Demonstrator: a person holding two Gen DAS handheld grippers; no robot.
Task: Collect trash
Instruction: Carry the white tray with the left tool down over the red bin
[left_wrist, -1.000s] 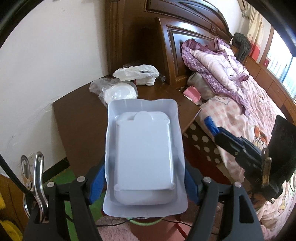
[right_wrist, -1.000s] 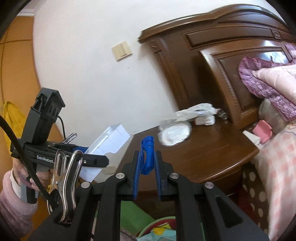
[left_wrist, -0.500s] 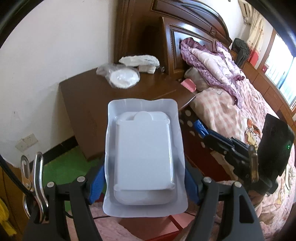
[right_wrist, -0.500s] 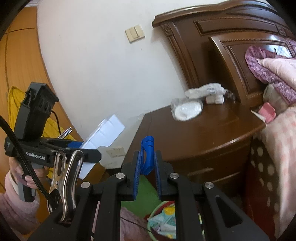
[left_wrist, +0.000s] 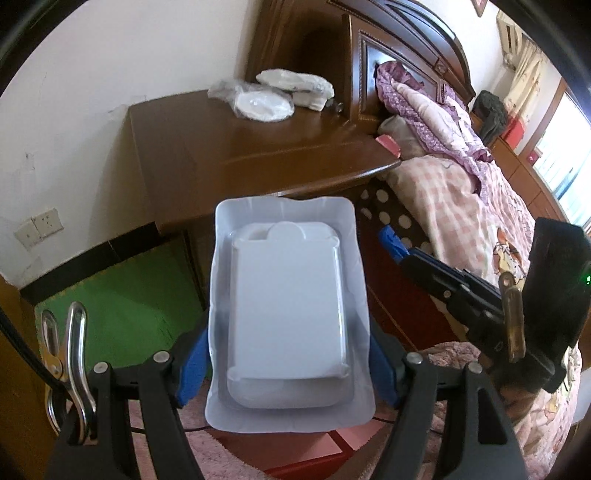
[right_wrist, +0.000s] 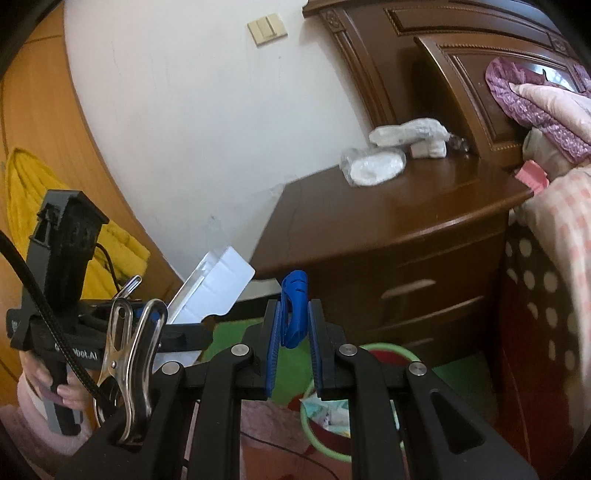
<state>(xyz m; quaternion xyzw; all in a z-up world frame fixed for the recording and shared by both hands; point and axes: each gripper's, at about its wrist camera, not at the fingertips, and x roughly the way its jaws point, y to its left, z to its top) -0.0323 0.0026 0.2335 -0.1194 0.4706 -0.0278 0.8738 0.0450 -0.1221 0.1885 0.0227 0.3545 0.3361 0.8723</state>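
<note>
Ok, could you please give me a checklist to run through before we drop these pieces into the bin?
1. White tray clamped between the left gripper jaws: ok.
2. Blue plastic piece clamped in the right gripper: ok.
3. Green-rimmed bin visible below the right gripper: ok.
4. Left gripper above the bin: cannot tell, the tray hides the floor.
5. Nightstand cleared: not ok, plastic-wrapped bundles lie on it.

The right gripper (right_wrist: 293, 325) jaws pinch a blue clip (right_wrist: 294, 308) (green-rimmed bin (right_wrist: 384, 349) below).
</note>
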